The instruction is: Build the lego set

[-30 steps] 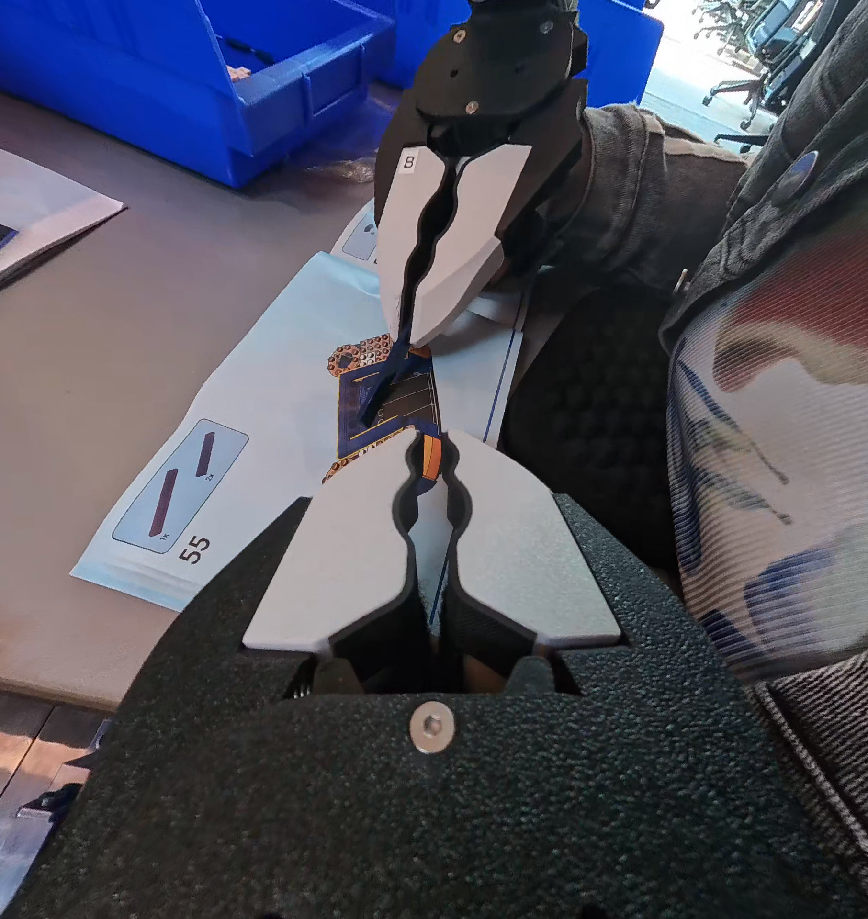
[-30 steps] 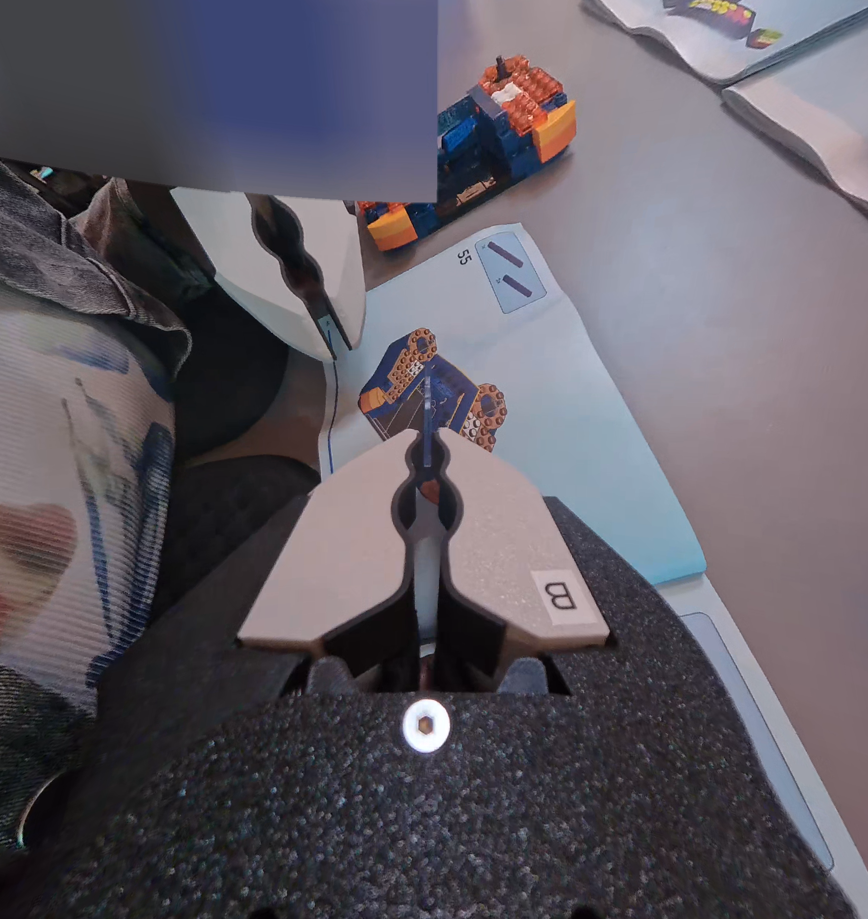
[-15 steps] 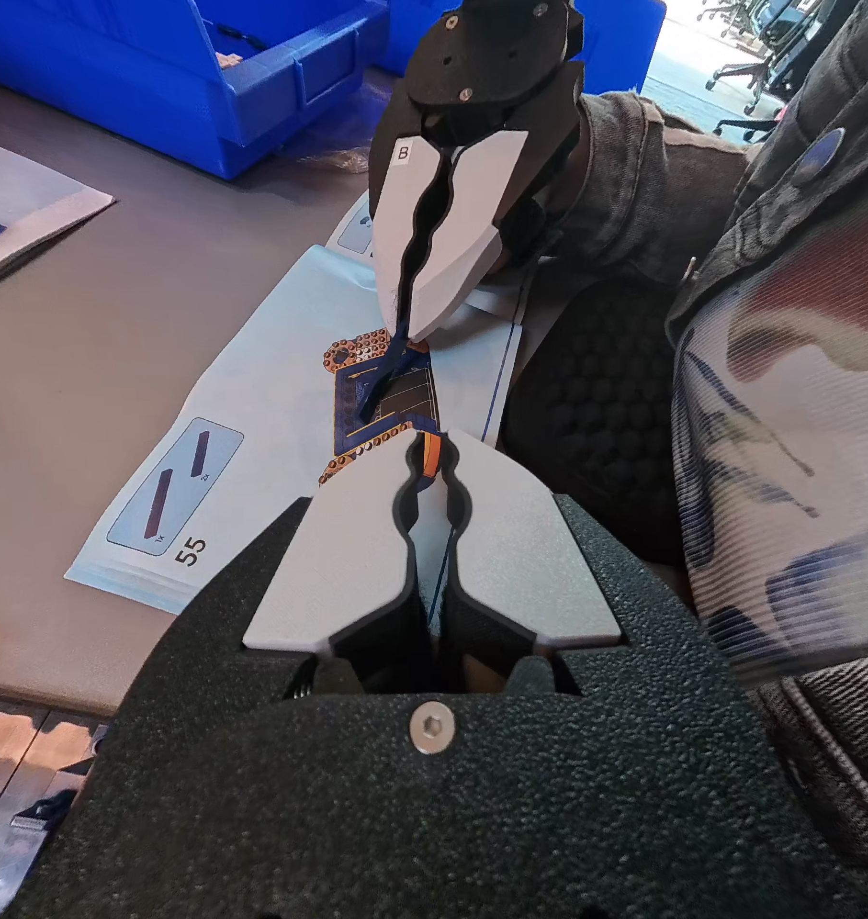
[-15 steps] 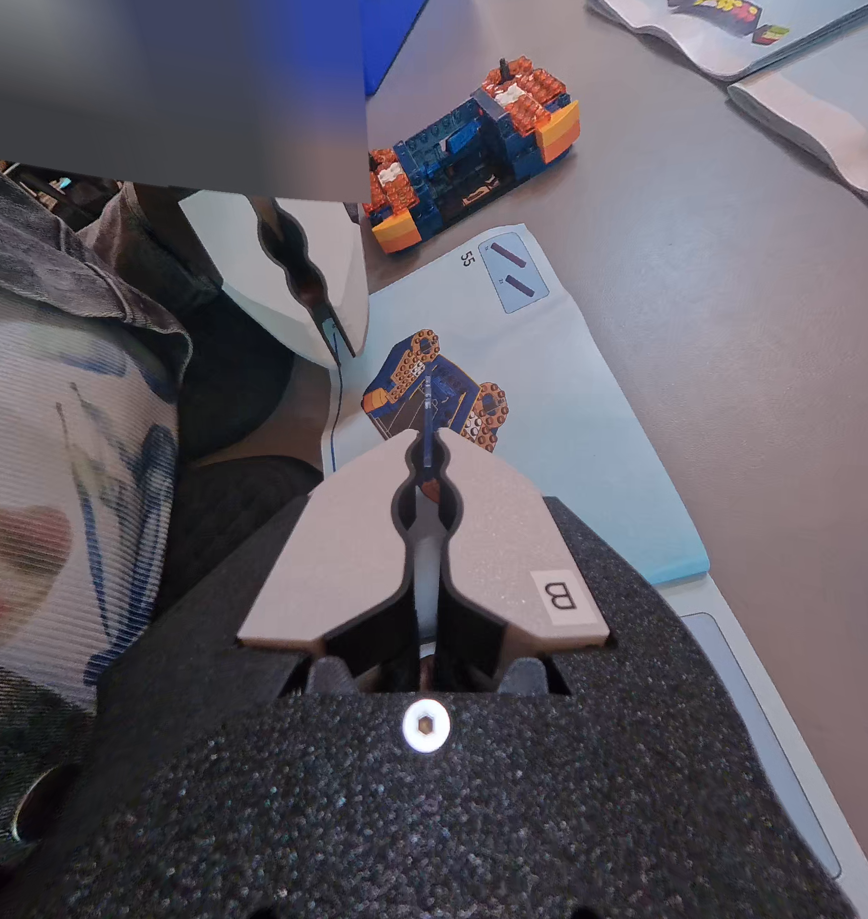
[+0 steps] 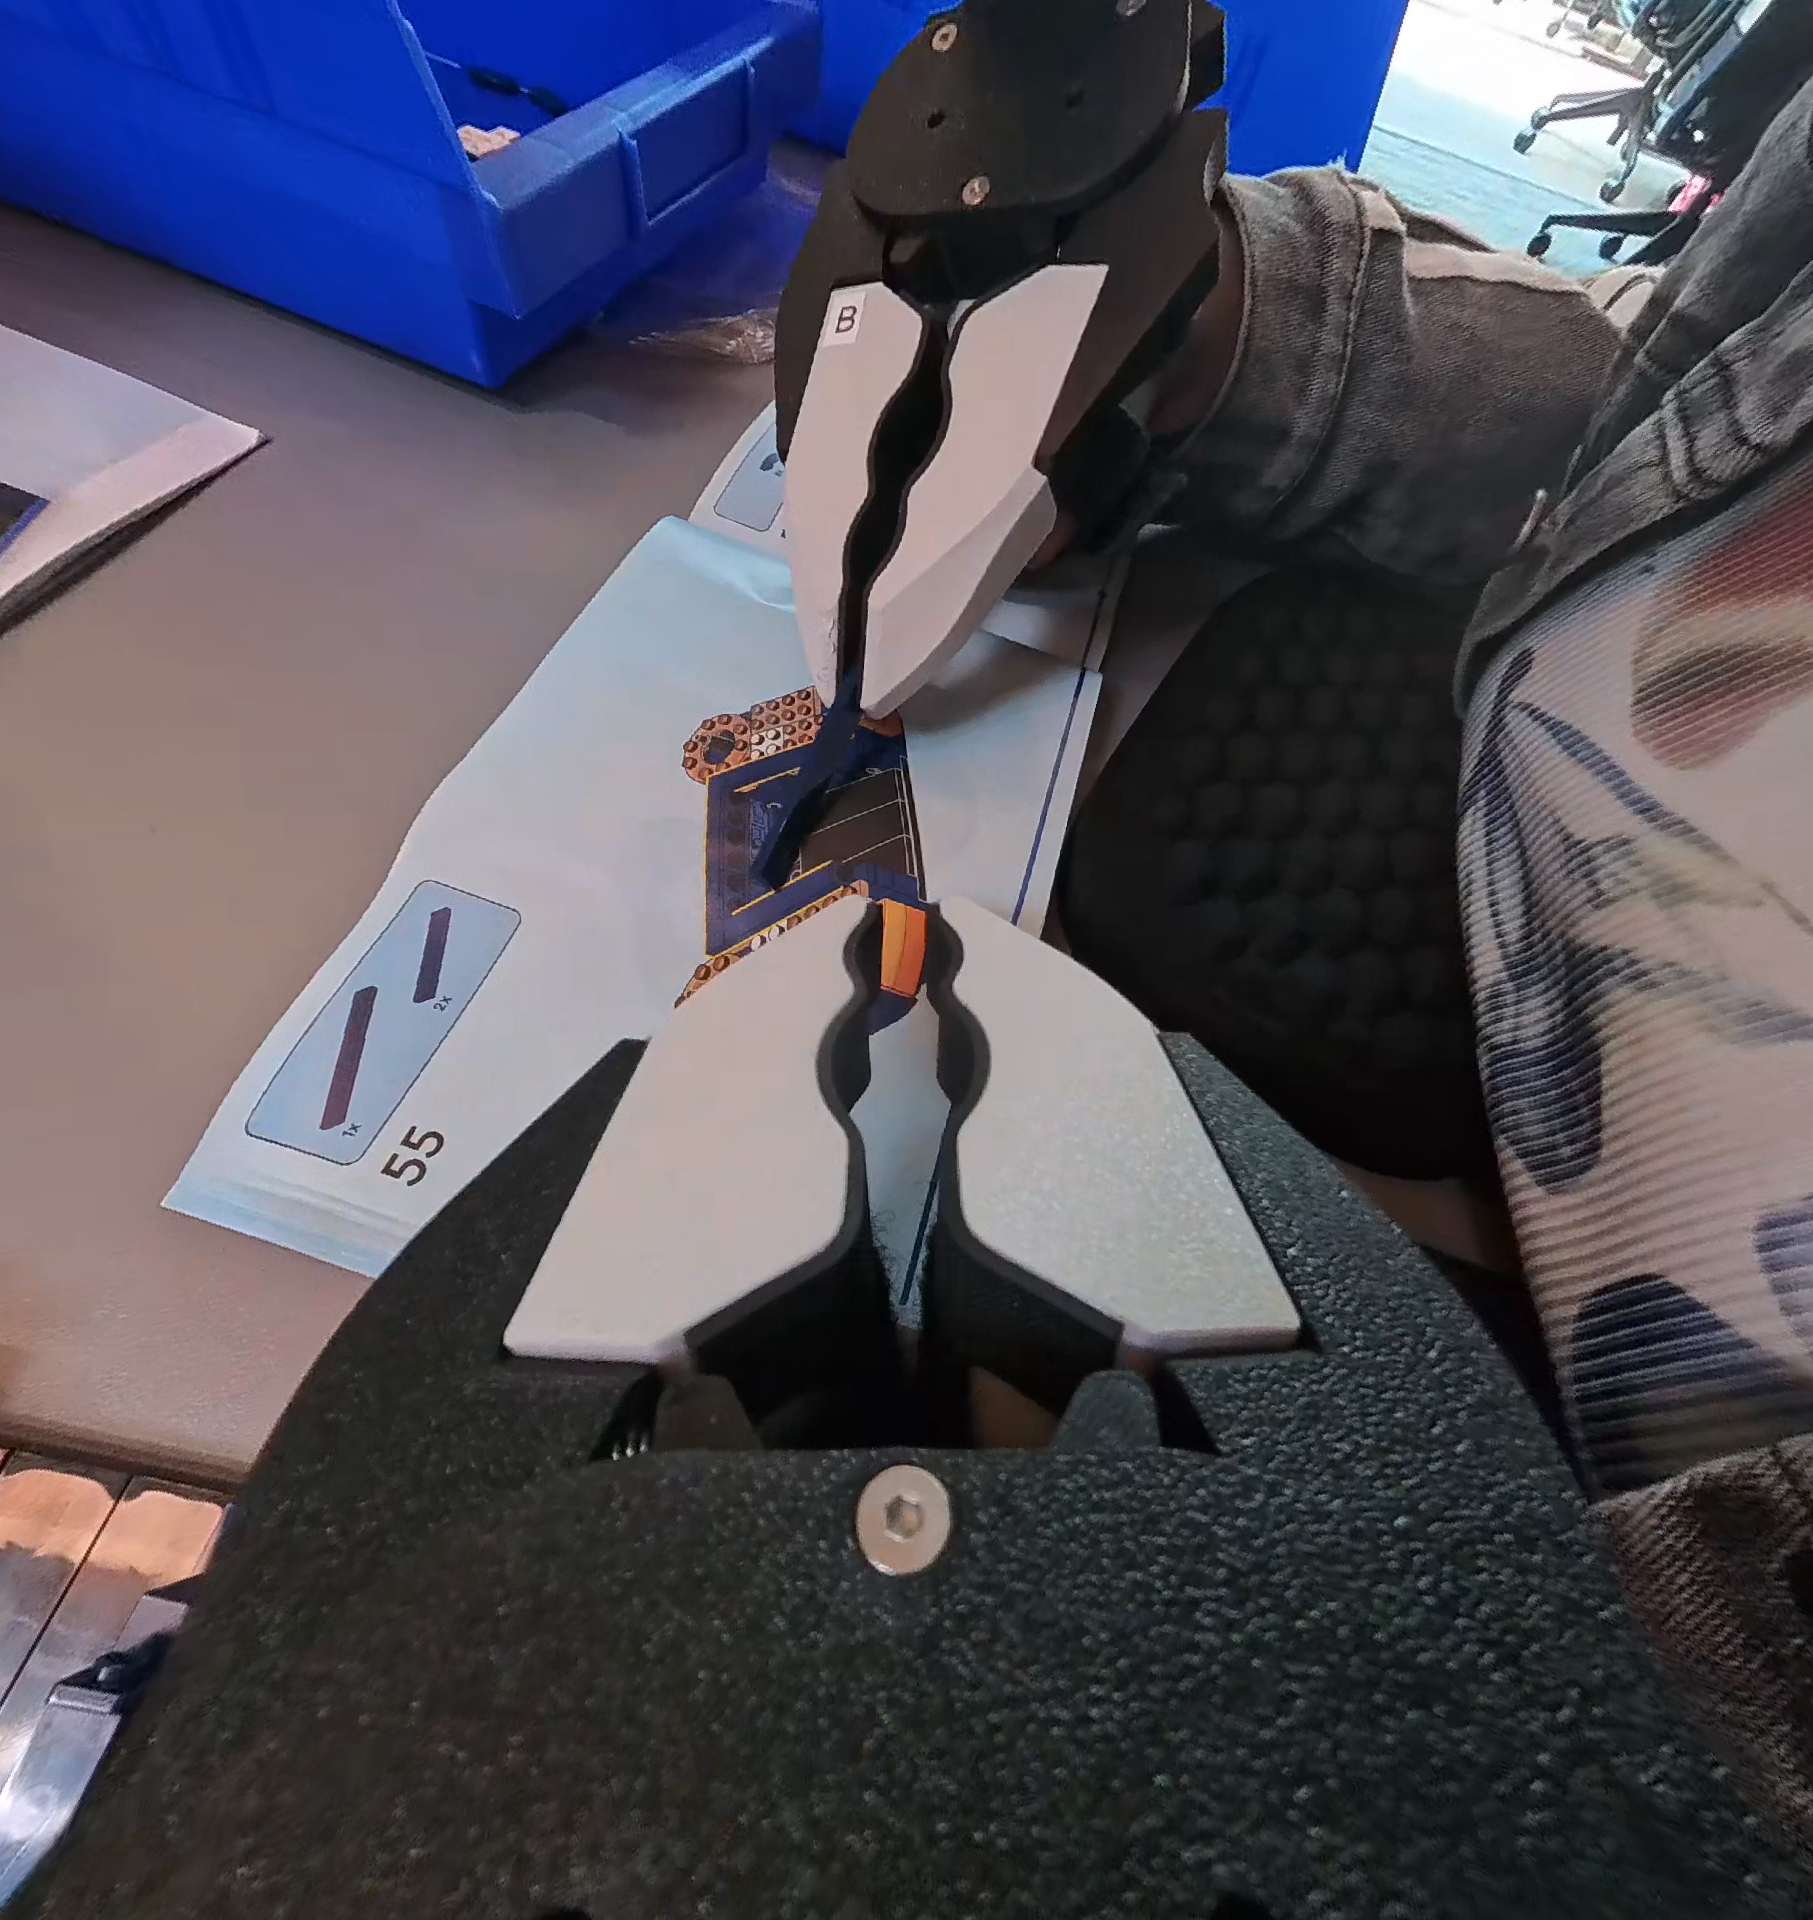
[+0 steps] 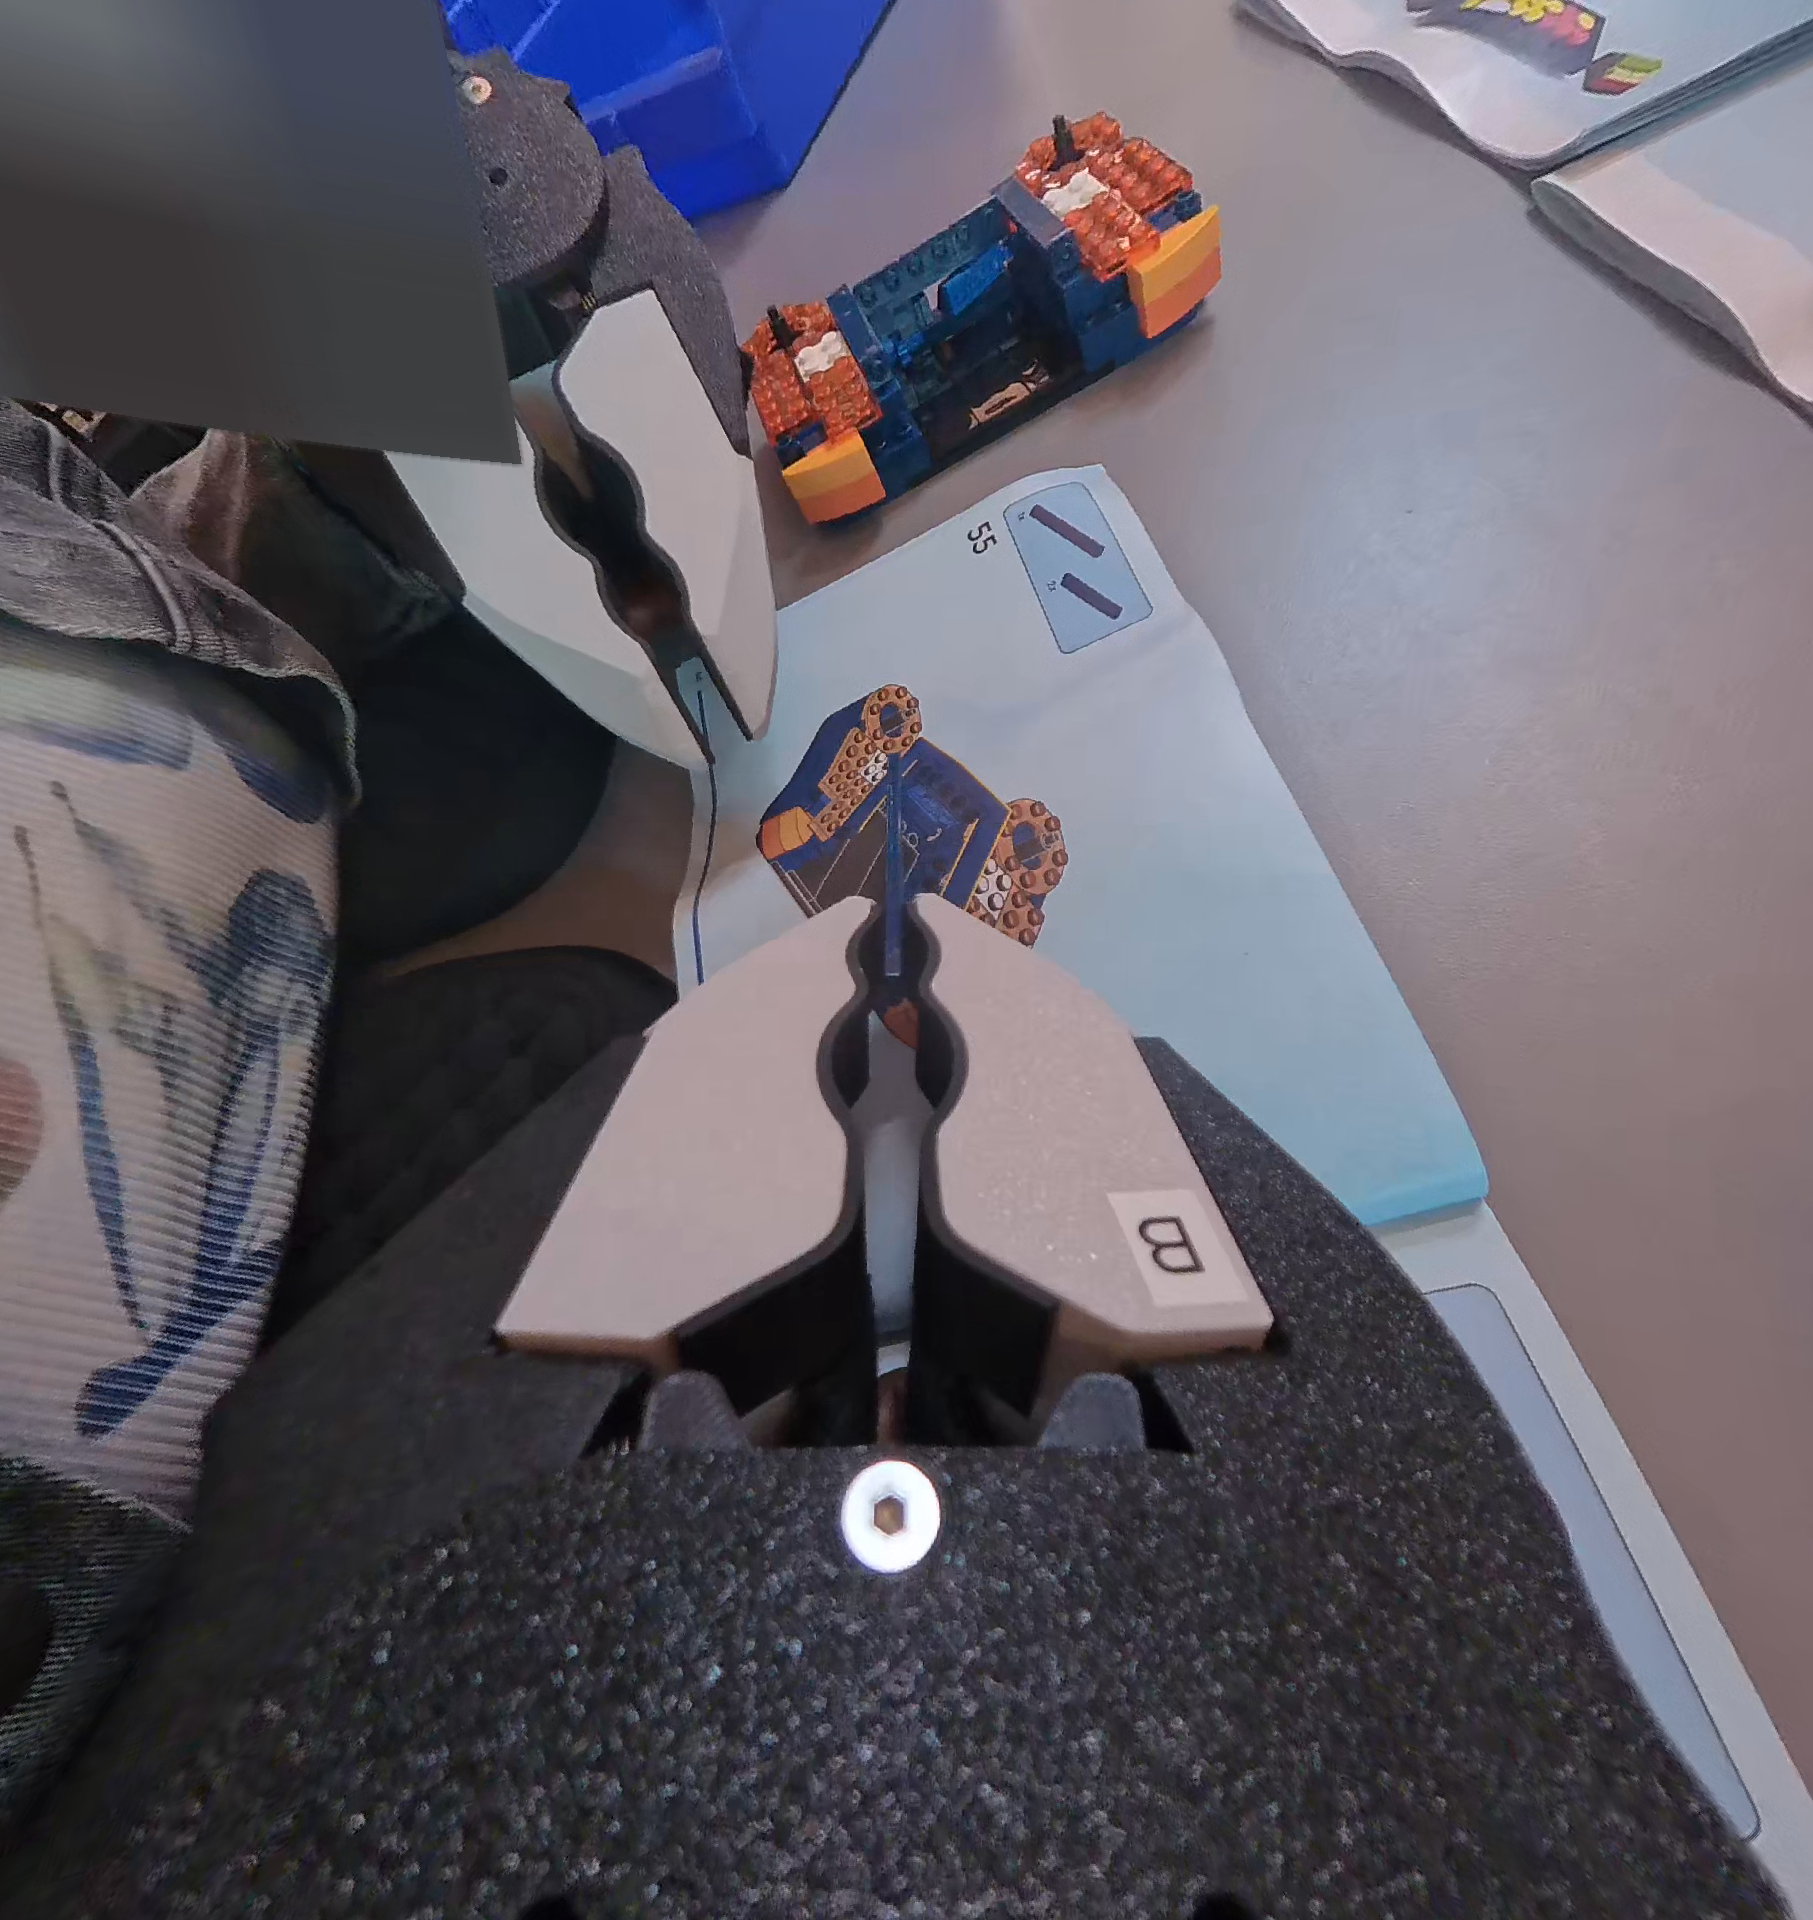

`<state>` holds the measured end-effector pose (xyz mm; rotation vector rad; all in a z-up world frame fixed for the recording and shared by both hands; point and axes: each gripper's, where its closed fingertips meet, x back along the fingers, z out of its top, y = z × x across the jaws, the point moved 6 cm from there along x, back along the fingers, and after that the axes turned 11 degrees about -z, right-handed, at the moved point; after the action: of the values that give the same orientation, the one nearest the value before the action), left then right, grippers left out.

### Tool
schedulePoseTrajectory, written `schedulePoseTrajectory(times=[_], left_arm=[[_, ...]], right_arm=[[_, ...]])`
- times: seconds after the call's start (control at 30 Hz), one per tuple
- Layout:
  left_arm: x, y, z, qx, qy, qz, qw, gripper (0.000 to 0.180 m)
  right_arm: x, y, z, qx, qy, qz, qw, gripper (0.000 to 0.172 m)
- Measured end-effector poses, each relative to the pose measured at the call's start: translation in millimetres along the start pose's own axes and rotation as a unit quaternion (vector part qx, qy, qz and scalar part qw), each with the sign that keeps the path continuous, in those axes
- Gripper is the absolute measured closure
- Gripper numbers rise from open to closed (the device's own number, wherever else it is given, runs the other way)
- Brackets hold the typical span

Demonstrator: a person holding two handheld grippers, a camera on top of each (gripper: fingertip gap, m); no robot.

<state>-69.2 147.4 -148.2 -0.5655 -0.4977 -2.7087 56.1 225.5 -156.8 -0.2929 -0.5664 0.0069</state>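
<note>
Two hand-held grippers tip to tip over booklet (image 5: 569, 831), right (image 5: 848, 691) pinching thin blue strip (image 5: 814, 790), left (image 5: 904, 909) narrowly apart.

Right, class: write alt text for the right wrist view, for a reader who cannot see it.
A hand-held gripper pinches a thin dark blue strip above an open instruction booklet on a grey table; a blue-and-orange brick car sits beyond.

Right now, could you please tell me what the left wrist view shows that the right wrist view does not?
Only the left wrist view shows the office chairs in the background. Only the right wrist view shows the blue and orange brick car on the table. Both show the open booklet, a blue bin, and the right gripper pinching a thin dark blue strip above the booklet.
</note>
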Motion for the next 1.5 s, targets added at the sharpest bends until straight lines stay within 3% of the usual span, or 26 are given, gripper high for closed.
schedulePoseTrajectory(times=[0.7, 1.33, 1.5], left_arm=[[-1, 0, -1, -0.015, -0.011, 0.017, 1.000, 0.170], [0, 7, 2, -0.058, -0.014, 0.030, 0.998, 0.167], [-5, 7, 1, -0.071, -0.015, 0.022, 0.997, 0.167]], right_arm=[[8, -17, 6, 0.003, 0.026, 0.074, 0.997, 0.169], [-9, -16, -12, -0.030, -0.064, 0.032, 0.997, 0.169], [-8, -10, -12, -0.049, -0.055, 0.014, 0.997, 0.169]])
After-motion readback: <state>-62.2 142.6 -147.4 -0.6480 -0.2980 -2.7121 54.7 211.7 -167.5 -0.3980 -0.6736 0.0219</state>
